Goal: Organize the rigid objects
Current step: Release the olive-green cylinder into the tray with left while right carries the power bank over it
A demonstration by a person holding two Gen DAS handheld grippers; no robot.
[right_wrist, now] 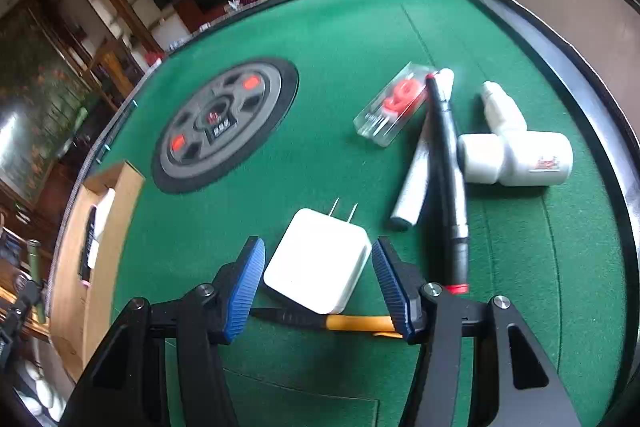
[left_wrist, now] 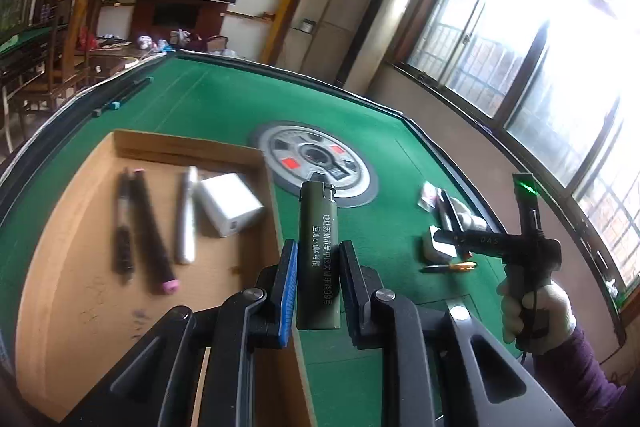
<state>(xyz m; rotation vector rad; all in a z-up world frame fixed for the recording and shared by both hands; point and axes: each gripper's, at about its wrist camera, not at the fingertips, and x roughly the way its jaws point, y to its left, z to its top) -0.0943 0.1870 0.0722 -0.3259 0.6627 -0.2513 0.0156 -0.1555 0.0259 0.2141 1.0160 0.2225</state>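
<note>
My left gripper [left_wrist: 318, 279] is shut on an olive-green lighter [left_wrist: 319, 255], held upright above the right edge of a shallow cardboard box [left_wrist: 72, 267]. The box holds two dark pens [left_wrist: 140, 231], a silver pen [left_wrist: 187, 217] and a white charger [left_wrist: 230, 205]. My right gripper [right_wrist: 318, 285] is open, its blue pads on either side of a white plug charger [right_wrist: 318, 261] on the green felt, not touching it. An orange-handled tool [right_wrist: 352, 323] lies just under the charger. The right gripper also shows in the left wrist view [left_wrist: 444, 235], over the same items.
On the felt right of the charger lie a black pen [right_wrist: 448, 179], a silver pen [right_wrist: 414, 175], a clear case with red contents [right_wrist: 394, 105] and a white pipe fitting [right_wrist: 516, 155]. A round dark centre panel [right_wrist: 224, 123] sits in the table. The raised black table rim [right_wrist: 592, 99] curves close by.
</note>
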